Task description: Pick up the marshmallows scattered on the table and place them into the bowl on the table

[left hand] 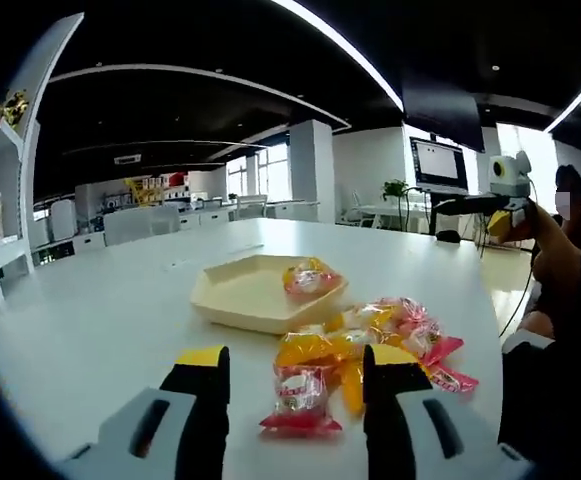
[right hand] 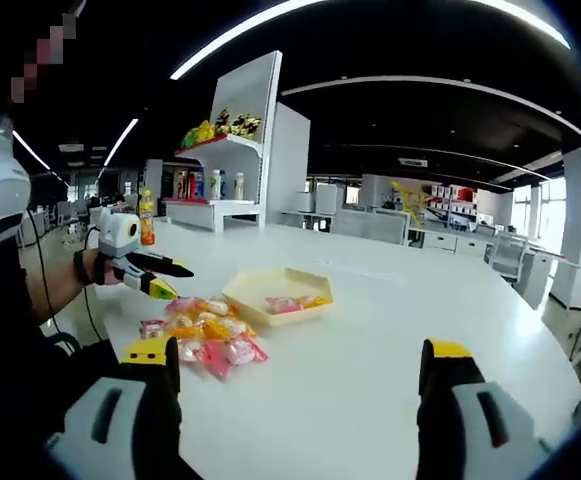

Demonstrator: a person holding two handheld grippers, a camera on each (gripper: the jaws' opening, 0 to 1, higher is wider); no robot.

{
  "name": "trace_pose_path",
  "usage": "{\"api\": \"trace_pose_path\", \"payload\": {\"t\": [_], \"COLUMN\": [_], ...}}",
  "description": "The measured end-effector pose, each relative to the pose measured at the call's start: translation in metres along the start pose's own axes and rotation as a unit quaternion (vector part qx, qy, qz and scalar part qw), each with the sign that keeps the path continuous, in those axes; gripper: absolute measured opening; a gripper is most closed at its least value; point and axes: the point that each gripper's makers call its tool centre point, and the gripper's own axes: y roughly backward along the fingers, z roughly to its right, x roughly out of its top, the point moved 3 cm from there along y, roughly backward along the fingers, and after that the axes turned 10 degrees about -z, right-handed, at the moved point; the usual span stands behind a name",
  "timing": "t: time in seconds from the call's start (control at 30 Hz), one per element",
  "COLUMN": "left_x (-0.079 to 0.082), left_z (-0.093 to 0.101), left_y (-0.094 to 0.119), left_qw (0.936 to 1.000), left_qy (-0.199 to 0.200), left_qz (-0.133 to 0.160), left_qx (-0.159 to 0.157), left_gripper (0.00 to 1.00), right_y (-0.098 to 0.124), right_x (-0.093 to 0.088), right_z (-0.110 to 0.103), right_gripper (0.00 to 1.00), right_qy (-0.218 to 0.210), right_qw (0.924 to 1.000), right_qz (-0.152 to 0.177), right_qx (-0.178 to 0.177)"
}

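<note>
A cream hexagonal bowl [left hand: 240, 295] sits mid-table with one wrapped marshmallow [left hand: 310, 278] inside. Close in front of it lies a pile of several orange, pink and red wrapped marshmallows [left hand: 385, 330]. My left gripper [left hand: 295, 362] is open low over the table, and a red-wrapped marshmallow [left hand: 301, 398] lies between its jaws, with a gap on each side. My right gripper [right hand: 300, 368] is open wide above bare table, nothing between its jaws, to the right of the pile [right hand: 205, 328] and short of the bowl [right hand: 260, 285]. The left gripper [right hand: 165, 280] hangs over the pile's far edge.
The white table [left hand: 100, 320] stretches far around the bowl. A hand holds the right gripper [left hand: 490, 210] up at the table's right side. A white shelf [right hand: 220, 165] with bottles and snacks stands behind the table. A monitor [left hand: 438, 165] and chairs stand farther off.
</note>
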Motion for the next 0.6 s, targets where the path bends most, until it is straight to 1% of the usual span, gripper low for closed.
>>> {"api": "trace_pose_path", "payload": {"t": [0.03,0.1,0.2,0.37,0.43,0.5,0.6], "left_x": [-0.001,-0.004,-0.010,-0.017,-0.019,-0.023,-0.026], "left_z": [0.000,0.000,-0.004,-0.001,0.001,0.002,0.000], "left_y": [-0.002,-0.004,-0.008,-0.010,-0.012,-0.014,-0.016], "left_qw": [1.0000,0.9999,0.9997,0.9988,0.9985,0.9988,0.9984], "left_qy": [0.002,0.007,0.022,0.044,0.046,0.027,0.034], "left_qz": [-0.002,-0.007,-0.011,-0.019,-0.025,-0.039,-0.044], "left_qx": [-0.002,-0.004,-0.002,-0.014,-0.017,-0.013,-0.013], "left_gripper": [0.47,0.44,0.48,0.46,0.45,0.45,0.43], "right_y": [-0.001,-0.002,-0.003,-0.004,-0.004,-0.004,-0.005], "right_x": [0.000,-0.001,-0.001,-0.003,-0.003,-0.002,-0.002], "right_z": [0.000,-0.001,-0.001,0.002,0.004,0.005,0.007], "right_gripper": [0.97,0.97,0.97,0.97,0.97,0.97,0.97], "right_qy": [-0.001,0.002,0.003,-0.002,-0.005,-0.009,-0.012], "right_qw": [1.0000,1.0000,1.0000,1.0000,0.9999,0.9999,0.9998], "right_qz": [0.000,-0.002,-0.004,-0.007,-0.006,-0.005,-0.004], "right_qx": [0.000,0.000,0.000,-0.006,-0.008,-0.012,-0.014]}}
